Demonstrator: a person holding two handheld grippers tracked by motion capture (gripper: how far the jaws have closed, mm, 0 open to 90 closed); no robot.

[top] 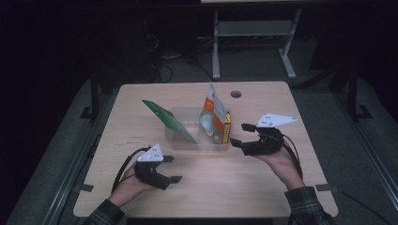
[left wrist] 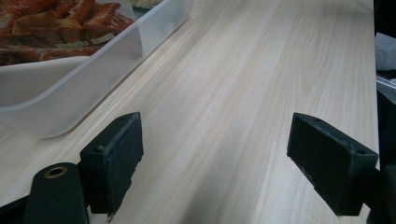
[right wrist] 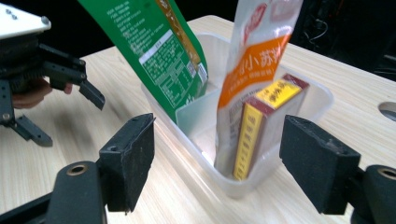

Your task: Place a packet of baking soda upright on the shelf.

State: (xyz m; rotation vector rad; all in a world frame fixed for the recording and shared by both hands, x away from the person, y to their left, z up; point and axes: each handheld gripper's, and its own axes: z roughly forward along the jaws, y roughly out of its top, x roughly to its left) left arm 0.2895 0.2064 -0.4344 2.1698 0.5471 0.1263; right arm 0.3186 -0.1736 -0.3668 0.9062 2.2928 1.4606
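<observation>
A clear plastic bin (top: 187,140) stands at the middle of the wooden table (top: 136,108). In it lean a green packet (top: 166,119), an orange and white pouch (top: 212,110) and a yellow box (top: 227,127). My right gripper (top: 239,134) is open just right of the bin, jaws towards it and nothing between them. In the right gripper view the bin (right wrist: 308,100) sits ahead of the open gripper (right wrist: 219,163), with the packet (right wrist: 154,51), pouch (right wrist: 252,70) and box (right wrist: 261,126) inside. My left gripper (top: 172,168) rests open on the table in front of the bin, and it (left wrist: 219,163) is empty.
A round cable hole (top: 235,94) lies near the table's far edge. Beyond the table stands a grey desk frame (top: 253,28) on a dark floor. The bin's near corner (left wrist: 70,93) is left of the left jaws, bare wood ahead.
</observation>
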